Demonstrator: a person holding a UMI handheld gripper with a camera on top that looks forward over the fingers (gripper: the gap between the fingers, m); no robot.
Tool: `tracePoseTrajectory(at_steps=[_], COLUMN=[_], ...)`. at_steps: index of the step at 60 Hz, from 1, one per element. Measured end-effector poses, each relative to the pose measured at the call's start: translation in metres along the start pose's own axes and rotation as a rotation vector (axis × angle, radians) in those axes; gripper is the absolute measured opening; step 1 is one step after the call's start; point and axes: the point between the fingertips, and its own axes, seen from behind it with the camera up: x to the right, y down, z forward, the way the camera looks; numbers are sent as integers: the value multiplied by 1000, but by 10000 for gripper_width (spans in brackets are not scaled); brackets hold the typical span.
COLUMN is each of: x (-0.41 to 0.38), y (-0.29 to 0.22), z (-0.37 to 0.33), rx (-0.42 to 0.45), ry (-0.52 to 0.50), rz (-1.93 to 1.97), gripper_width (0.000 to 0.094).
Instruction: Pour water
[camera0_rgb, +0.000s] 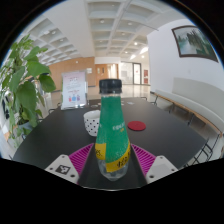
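Gripper view: green bottle with black cap stood upright between the tongs, pads seemingly pressing both sides, so held. White cup sat just behind at 11 o'clock, red disc at 1 o'clock on the dark table. Risks (judged): cap looked on, so tilting pours nothing; smooth bottle could slip or knock the cup.

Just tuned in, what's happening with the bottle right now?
A hand-held gripper has a green bottle with a dark cap and a yellow label upright between its pink-padded fingers, above a dark table. The fingers look closed on its lower part. Just beyond it stands a white cup, with a red lid-like disc beside it. No pouring yet.
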Motion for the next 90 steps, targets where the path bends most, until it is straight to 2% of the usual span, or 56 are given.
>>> tracePoseTrajectory(at_steps=[4, 11, 17, 26, 38, 46, 52, 57, 62, 68, 75, 82, 90], x=[-2, 0, 19, 86, 206, 206, 164, 116, 76, 37, 6, 1, 10], y=[1, -2, -14, -55, -181, -266, -311, -328, -318, -296, -258, -246, -271], z=[5, 9, 6, 11, 29, 44, 58, 76, 98, 127, 147, 152, 142], rx=[14, 47, 78, 112, 204, 287, 370, 449, 509, 500, 536, 544, 569], ry=[12, 14, 55, 180, 501, 632, 689, 695, 666, 650, 582, 538, 535], rz=[3, -9, -28, -110, -490, -865, -1212, -1528, -1792, -2021, -2236, -2243, -2091], gripper_width=[563, 496, 434, 432, 432, 434, 431, 432, 432, 443, 432, 429, 430])
